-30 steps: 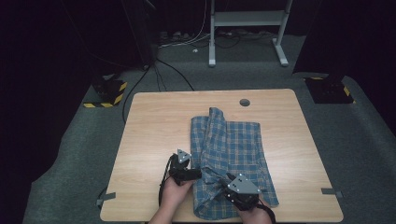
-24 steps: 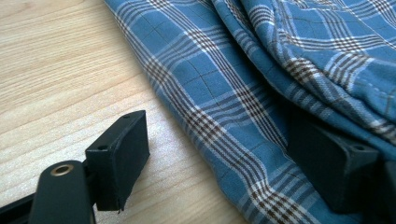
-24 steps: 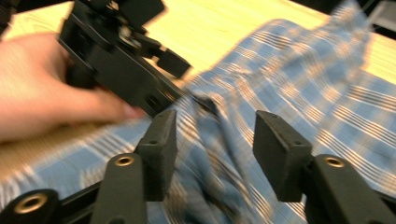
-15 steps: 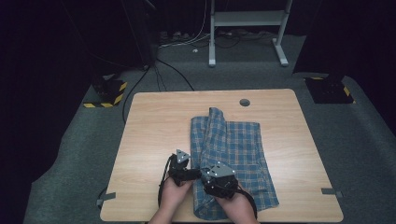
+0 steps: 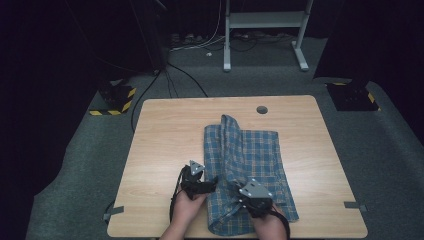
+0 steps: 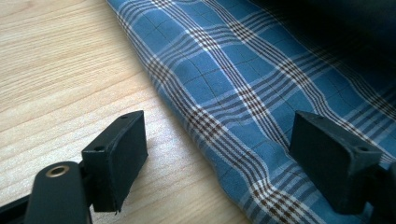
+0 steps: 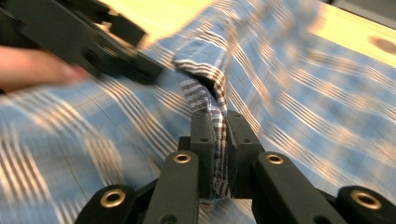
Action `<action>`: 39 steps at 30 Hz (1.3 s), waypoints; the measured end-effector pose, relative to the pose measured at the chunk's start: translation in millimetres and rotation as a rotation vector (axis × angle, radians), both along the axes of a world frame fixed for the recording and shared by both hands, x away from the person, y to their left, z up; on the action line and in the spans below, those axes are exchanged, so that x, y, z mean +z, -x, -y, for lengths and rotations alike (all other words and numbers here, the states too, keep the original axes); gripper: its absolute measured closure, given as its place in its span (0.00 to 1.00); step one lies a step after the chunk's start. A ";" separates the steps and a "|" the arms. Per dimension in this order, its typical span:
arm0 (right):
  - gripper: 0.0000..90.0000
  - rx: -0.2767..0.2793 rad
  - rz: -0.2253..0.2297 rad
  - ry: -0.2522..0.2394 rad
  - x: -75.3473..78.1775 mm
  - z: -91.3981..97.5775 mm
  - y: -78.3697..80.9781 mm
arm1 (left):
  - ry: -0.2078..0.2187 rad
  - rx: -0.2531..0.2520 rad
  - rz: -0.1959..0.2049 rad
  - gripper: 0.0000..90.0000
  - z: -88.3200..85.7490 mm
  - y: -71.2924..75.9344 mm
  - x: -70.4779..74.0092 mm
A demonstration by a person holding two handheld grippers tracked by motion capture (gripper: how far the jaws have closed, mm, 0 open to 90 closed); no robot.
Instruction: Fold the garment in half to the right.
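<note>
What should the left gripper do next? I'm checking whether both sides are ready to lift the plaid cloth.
Probably close the left gripper on the plaid cloth: its jaws stand open astride the cloth's edge on the table, while the right gripper has just closed and already pinches a fold.

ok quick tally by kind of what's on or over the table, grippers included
cloth: 1, blue plaid, on the table
grippers: 2, left gripper open at the cloth's edge, right gripper shut on a fold of the cloth
hands: 2, one behind each gripper
total: 5
</note>
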State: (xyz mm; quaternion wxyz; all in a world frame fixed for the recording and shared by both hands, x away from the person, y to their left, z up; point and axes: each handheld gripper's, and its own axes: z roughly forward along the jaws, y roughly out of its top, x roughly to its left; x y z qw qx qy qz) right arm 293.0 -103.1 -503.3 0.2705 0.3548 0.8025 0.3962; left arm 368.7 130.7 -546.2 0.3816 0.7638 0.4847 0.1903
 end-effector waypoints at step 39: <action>0.96 -0.167 -0.077 -0.042 -16.6 72.7 -35.0 | 0.029 -0.006 0.012 0.09 -2.5 3.2 0.4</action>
